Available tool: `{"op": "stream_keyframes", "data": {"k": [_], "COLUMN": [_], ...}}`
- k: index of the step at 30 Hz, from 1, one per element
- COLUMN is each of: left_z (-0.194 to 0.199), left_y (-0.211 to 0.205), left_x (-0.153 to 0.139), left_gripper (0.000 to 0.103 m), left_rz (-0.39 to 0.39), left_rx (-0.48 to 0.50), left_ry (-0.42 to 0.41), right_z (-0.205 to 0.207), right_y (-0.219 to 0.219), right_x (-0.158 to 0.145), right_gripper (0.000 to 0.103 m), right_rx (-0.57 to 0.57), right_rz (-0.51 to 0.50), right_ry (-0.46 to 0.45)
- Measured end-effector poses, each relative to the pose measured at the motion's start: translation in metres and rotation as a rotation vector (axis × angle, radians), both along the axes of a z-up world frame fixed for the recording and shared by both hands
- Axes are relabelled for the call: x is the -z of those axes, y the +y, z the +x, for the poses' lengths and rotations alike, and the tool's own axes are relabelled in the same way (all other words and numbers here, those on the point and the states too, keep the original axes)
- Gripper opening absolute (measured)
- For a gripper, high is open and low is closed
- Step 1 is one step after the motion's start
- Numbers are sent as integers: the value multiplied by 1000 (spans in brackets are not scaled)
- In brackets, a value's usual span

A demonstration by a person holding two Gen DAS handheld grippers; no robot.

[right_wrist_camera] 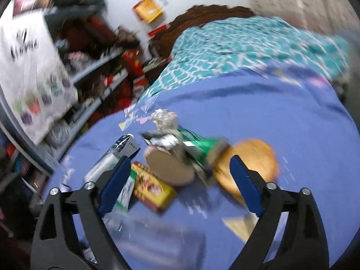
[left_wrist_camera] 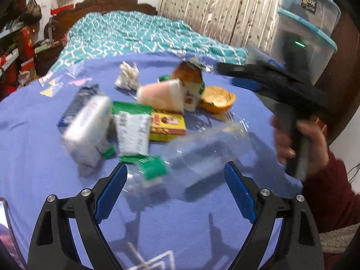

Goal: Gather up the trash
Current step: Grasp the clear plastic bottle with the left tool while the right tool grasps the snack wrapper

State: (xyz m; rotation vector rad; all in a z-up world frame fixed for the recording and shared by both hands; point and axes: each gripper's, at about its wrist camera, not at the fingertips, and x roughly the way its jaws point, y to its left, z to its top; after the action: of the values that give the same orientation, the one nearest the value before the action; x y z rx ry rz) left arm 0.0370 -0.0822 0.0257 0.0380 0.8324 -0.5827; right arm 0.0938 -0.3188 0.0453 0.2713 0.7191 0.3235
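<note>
Trash (left_wrist_camera: 139, 117) lies heaped on the blue sheet (left_wrist_camera: 45, 157), around a yellow box (left_wrist_camera: 167, 124). Left gripper (left_wrist_camera: 175, 168) spread wide, empty, just short of the box. Right gripper (right_wrist_camera: 180, 164) likewise wide, empty, above the box (right_wrist_camera: 153, 186). Bare sheet surrounds the heap.
</note>
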Motion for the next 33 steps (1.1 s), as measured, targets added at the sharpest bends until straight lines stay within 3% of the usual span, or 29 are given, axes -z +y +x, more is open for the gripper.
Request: {"op": "stream_keyframes", "data": {"k": [2, 3, 4, 7, 11, 13, 15, 17, 18, 20, 22, 26, 27, 29, 30, 33], "left_z": [3, 3, 6, 10, 18, 25, 31, 31, 30, 29, 32, 33, 34, 32, 30, 27], "left_y": [0, -2, -7, -27, -62, -77, -90, -99, -101, -104, -106, -110, -110, -110, -111, -109], "left_x": [-4, -3, -4, -2, 8, 17, 30, 39, 43, 50, 56, 60, 58, 53, 52, 48], "left_gripper": [94, 94, 94, 94, 94, 94, 94, 94, 94, 94, 94, 91, 86, 79, 77, 73], "left_rz": [17, 19, 26, 66, 143, 185, 227, 297, 322, 361, 398, 423, 419, 397, 390, 362], "left_rx": [-4, 1, 23, 105, 238, 289, 350, 361, 370, 380, 375, 330, 325, 312, 303, 254], "left_ry": [-35, -48, -61, -83, -135, -132, -101, -133, -144, -151, -139, -125, -117, -89, -81, -47], "right_z": [24, 32, 34, 22, -45, -74, -103, -120, -133, -151, -163, -170, -168, -165, -163, -164], "right_y": [20, 29, 31, 28, -5, -27, -59, -84, -106, -130, -143, -154, -156, -158, -161, -168], "right_x": [4, 9, 11, 1, -48, -63, -63, -53, -39, -16, 5, 45, 54, 60, 60, 52], "right_gripper": [90, 83, 44, 46, 46, 46, 47, 47, 47, 48, 49, 50, 53, 85, 91, 93], "right_rx": [-35, -58, -78, -73, -5, 34, 67, 81, 80, 100, 119, 216, 248, 327, 391, 516], "right_rz": [-71, -99, -113, -121, -67, -10, 92, 215, 337, 469, 533, 521, 493, 413, 372, 304], "right_ry": [28, 40, 45, 11, -155, -181, -145, -83, -20, 46, 107, 235, 256, 266, 255, 185]}}
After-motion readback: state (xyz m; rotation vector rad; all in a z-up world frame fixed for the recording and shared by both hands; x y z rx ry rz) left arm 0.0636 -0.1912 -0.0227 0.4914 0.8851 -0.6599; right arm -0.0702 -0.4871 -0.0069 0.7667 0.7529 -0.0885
